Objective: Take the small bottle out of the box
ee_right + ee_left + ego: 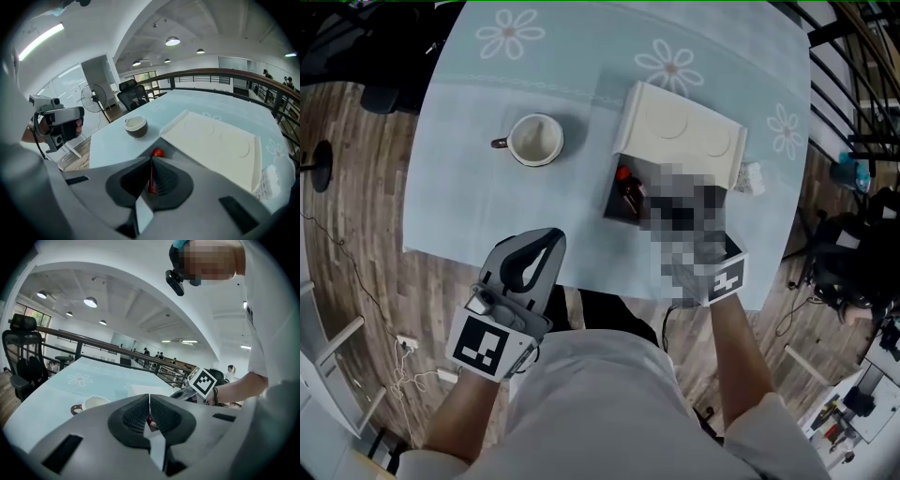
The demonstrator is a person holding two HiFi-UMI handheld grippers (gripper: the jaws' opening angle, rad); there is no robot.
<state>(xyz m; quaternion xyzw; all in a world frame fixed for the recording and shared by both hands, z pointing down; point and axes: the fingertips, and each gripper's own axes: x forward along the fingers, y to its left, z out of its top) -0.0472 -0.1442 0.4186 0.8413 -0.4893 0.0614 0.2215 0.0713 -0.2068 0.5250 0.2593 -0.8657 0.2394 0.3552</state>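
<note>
The small brown bottle (628,194) with a red cap (158,153) stands in the open white box (610,201), whose lid (680,127) is folded back. My right gripper (670,208) hangs over the box, partly hidden in the head view by a mosaic patch. In the right gripper view its jaws (151,161) are shut with nothing held, and the cap shows just beyond the tips. My left gripper (551,234) is at the table's near edge, to the left of the box, shut and empty (149,397).
A white mug (534,140) stands on the pale blue flowered cloth (459,187) left of the box. A crumpled white wad (752,178) lies to the right of the lid. An office chair (131,91) and a fan (96,101) stand beyond the table.
</note>
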